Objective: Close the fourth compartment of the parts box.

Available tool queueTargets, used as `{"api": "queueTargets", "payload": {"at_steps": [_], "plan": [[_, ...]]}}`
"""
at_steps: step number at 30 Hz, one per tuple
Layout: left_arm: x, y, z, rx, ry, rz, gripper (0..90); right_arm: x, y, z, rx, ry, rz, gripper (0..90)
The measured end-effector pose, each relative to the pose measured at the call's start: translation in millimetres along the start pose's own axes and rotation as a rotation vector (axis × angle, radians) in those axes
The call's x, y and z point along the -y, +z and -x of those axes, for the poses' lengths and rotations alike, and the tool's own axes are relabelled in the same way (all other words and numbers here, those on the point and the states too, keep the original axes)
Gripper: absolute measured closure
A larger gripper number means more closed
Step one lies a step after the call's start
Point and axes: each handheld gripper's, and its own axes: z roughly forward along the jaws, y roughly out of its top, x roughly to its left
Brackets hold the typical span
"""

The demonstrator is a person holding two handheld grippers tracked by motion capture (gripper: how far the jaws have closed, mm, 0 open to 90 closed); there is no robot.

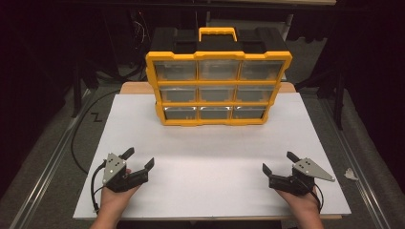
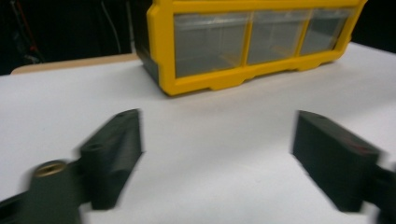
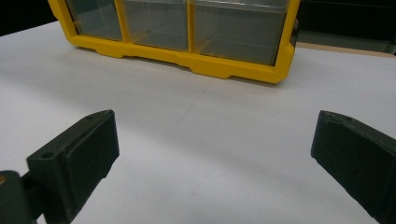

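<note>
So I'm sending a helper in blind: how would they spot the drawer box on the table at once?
Start at the white table. At its far middle stands the drawer box, upright, its front towards the person. Its bright yellow frame holds nine clear drawers in three rows of three, with a yellow handle on top; the left gripper and right gripper at the near edge are black.

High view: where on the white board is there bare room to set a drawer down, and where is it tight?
The white board is bare from the front of the yellow drawer cabinet down to the near edge, widest between the left claw and right claw, both open and holding nothing. Narrower strips flank the cabinet. Behind the cabinet there is no room.
</note>
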Motion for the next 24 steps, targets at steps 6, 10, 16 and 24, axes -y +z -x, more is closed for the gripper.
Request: {"api": "queueTargets", "payload": {"at_steps": [6,10,16,24], "plan": [[-3.6,-0.4,2.3,0.029,0.015,-0.006,0.0,-0.3,0.0,-0.6,-0.005,-0.006,0.002,2.2],[-3.5,-1.4,-0.4,0.037,0.000,-0.004,0.0,-0.3,-0.9,-0.1,-0.007,-0.005,0.006,2.2],[-2.8,-2.1,-2.6,0.024,-0.001,0.001,0.0,-0.1,-0.5,0.0,-0.006,-0.007,0.008,2.2],[-2.7,-4.3,-4.2,0.018,-0.007,0.005,0.0,-0.3,0.6,-0.8,-0.007,-0.010,0.008,2.2]]}}
